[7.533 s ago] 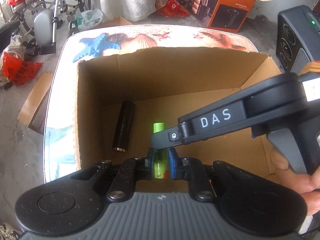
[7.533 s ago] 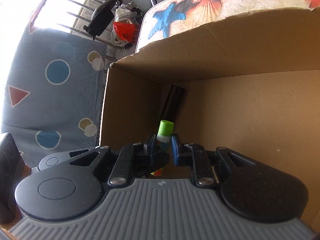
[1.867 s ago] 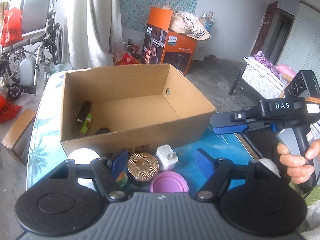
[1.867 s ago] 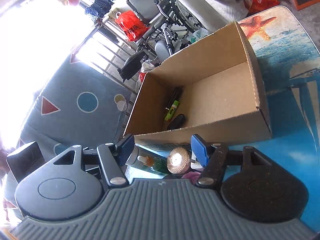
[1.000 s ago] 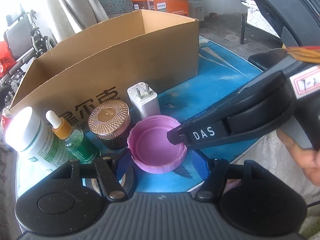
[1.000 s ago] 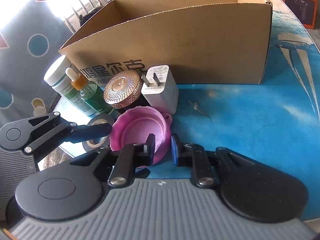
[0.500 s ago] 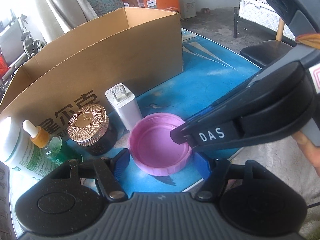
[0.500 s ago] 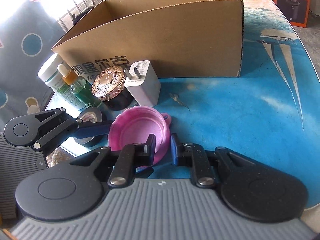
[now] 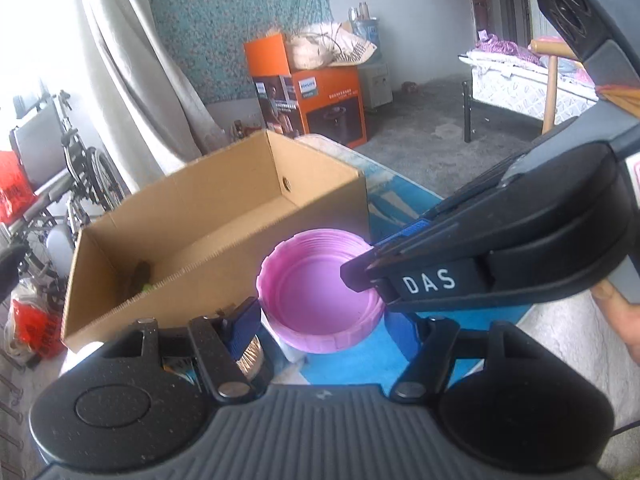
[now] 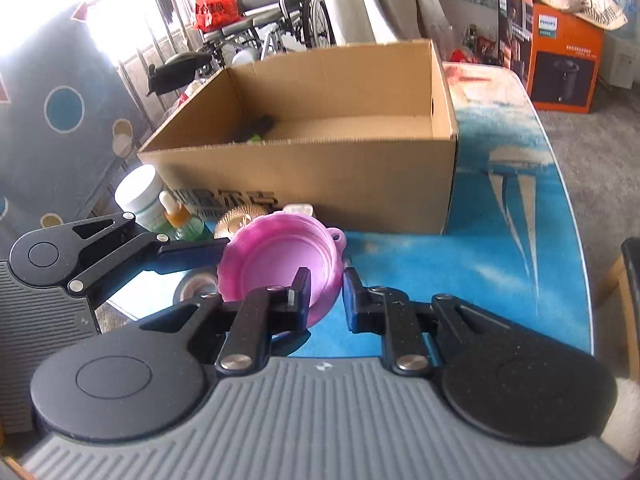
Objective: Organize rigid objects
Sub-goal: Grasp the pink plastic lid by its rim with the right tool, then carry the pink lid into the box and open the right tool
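1. The surface [image 10: 520, 216], printed with a blue sea and sailboat scene, carried everything, and its bare stretch ran off to the right in the right wrist view.
2. An open cardboard box [image 10: 320, 184] [image 9: 224, 232] stood on the far half of the surface, with a few dark items and a bit of green lying in its left end.
3. The pink lid [image 10: 280, 264] [image 9: 320, 296], turned hollow side up, was lifted clear of the surface just in front of the box's near wall.
4. The right tool [image 10: 326, 294] [image 9: 362, 276] was pinched narrow on the lid's near right rim, one finger inside the hollow and one outside.
5. The left tool [image 9: 320, 324] [image 10: 208, 250] stood at a middling width around the lid, with one blue pad [image 9: 244, 328] at the lid's left side; whether the pads pressed it could not be told.
6. A hand [image 9: 624, 320] showed at the right edge of the left wrist view, on the right tool's grip.
7. Left of the lid, close to the box's near wall, stood a white jar [image 10: 140, 196], a small dropper bottle [image 10: 180, 220] and a gold-topped tin [image 10: 236, 218].
8. A tape roll [image 10: 196, 286] lay below the left tool's arm.
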Tool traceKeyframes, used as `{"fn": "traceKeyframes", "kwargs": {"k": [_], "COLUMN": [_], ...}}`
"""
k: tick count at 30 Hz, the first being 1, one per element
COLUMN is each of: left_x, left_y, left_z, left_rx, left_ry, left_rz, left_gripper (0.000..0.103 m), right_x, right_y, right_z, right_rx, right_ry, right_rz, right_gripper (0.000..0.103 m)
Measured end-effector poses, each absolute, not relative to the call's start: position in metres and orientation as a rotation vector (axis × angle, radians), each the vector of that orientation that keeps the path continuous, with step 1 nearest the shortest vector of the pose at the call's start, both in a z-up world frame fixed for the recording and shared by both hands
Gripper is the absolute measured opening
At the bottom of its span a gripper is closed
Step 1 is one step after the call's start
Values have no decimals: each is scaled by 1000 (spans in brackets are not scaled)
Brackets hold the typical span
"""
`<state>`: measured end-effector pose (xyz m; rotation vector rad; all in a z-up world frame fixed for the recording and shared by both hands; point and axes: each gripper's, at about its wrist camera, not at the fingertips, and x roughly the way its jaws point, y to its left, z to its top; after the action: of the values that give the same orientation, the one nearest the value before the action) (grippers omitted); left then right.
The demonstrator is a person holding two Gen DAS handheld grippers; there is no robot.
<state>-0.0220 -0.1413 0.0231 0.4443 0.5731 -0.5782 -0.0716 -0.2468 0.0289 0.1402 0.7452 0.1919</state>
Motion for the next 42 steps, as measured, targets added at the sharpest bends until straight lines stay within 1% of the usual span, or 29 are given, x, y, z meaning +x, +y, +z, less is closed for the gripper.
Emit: {"fn": "traceKeyframes", "kwargs": {"k": [3,5,7,9,12,17,21,24,26,31,36,42], "left_x": [-6,10,29,56,101,169,211,231,240,248,250,241], "left_y": [-141,-141,-141,-142,-142,-125,-108,-97,-93,-83,-70,-64], "left_z": [55,70,81,87,79,41,8,-14,-26,-38,-34,-23], "left_rx": [452,453,464,484,490,410,281,199,184,175,193,190], "left_ry": [513,502,501,537,673,979,1202,1338,1398,1468,1434,1372], "left_rz": [-545,-524,-508,-503,-516,-560,-587,-599,-588,-534,-462,-445], "left_gripper": [70,70,70,70,70,70,70,70,70,70,71,75], "right_x": [-57,-39,-10,20,82,165,191,206,214,228,244,248], "right_y": [-244,-242,-240,-238,-235,-232,-220,-212,-204,-186,-180,-171], "right_z": [67,85,99,105,98,50,14,-3,-13,-28,-37,-35], "right_rx": [98,85,77,84,137,243,224,206,183,120,161,279], "right_ry": [663,647,658,702,857,1158,1305,1395,1445,1509,1520,1463], "right_rz": [211,231,263,297,353,396,413,425,439,466,504,583], "right_gripper": [17,17,17,18,19,19,19,19,19,18,18,20]}}
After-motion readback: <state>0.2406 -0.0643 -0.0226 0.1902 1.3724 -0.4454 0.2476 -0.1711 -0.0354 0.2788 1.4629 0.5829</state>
